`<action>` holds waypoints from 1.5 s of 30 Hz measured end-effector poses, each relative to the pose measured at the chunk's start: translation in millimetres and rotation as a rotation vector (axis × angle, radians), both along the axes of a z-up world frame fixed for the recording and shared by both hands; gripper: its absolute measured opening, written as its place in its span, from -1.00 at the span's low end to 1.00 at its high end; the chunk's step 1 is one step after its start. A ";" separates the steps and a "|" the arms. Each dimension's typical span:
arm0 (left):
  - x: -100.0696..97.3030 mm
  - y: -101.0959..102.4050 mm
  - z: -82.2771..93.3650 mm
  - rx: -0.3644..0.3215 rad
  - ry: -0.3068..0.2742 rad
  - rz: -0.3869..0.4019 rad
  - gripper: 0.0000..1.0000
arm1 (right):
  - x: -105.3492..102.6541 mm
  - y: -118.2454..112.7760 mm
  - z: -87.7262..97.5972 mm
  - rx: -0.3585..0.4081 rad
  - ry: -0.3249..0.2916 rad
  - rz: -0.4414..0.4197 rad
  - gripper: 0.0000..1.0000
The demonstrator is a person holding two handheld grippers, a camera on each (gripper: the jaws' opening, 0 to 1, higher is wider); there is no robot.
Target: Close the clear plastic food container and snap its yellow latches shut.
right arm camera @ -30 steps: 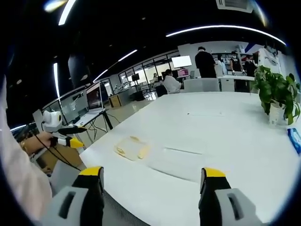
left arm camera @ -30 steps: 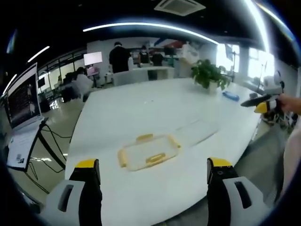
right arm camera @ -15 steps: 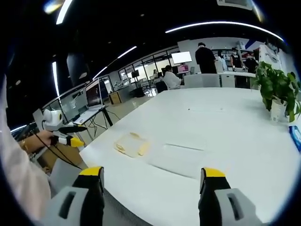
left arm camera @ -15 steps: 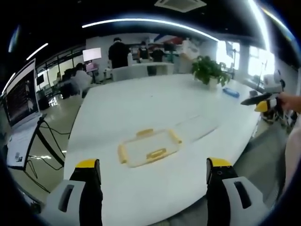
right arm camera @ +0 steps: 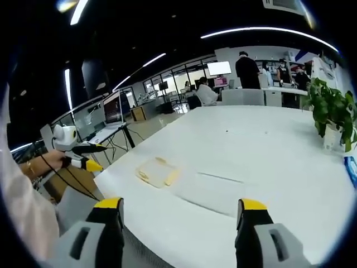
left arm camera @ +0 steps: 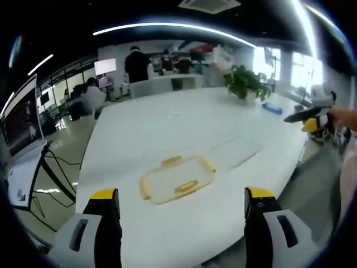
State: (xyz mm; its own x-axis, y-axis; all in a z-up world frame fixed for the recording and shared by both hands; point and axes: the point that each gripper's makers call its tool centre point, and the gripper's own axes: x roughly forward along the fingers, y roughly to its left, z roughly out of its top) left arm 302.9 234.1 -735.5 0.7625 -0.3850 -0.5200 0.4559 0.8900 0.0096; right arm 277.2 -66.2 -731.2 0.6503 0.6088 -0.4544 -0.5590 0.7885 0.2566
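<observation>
holding both tongs off the near edge of the white surface (left arm camera: 167,123), i see the clear plastic food container (left arm camera: 177,179) lying flat on it, close to that edge. left gripper view: my left tongs (left arm camera: 176,223) stand with jaws spread wide and nothing between them, the container ahead of them and apart from both yellow tips. yellow latches (left arm camera: 186,187) show on the container's sides, one toward me, one on the far side, one at each end. just beside the container, on its far right side, lies a flat clear lid (left arm camera: 234,152), touching nothing i can make out. beyond the lid, near the far edge of the surface, stands a potted plant (left arm camera: 245,84), with a small blue object (left arm camera: 273,109) next to it. right gripper view: my right tongs (right arm camera: 182,223) are likewise spread and empty, with the container (right arm camera: 157,172) ahead to their left and the lid (right arm camera: 215,187) between it and the plant (right arm camera: 333,111). the left tongs (right arm camera: 89,159) enter this view beyond the container's near corner, held in a hand (right arm camera: 47,164), off the surface. people (left arm camera: 136,64) stand well beyond the far end.
</observation>
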 end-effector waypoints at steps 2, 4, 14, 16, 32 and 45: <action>-0.4 -0.4 -0.4 0.003 0.002 -0.006 0.82 | -0.8 0.1 -0.7 0.002 0.002 0.000 0.67; -0.5 -0.3 -1.0 0.004 0.004 -0.007 0.82 | -1.0 0.5 -1.2 0.003 0.002 0.000 0.67; -0.7 5.2 -5.0 0.040 0.007 -0.033 0.80 | -5.7 9.5 -6.6 -0.039 0.015 0.069 0.66; -0.5 7.9 -7.5 0.044 0.007 -0.035 0.79 | -5.0 11.7 -7.9 -0.041 0.012 0.083 0.65; 11.3 12.2 -22.1 0.083 0.030 -0.114 0.77 | -4.8 47.9 -18.8 -0.126 0.024 0.227 0.61; 30.1 19.3 -37.1 0.134 0.046 -0.193 0.75 | 17.7 76.4 -19.8 -0.162 0.020 0.310 0.59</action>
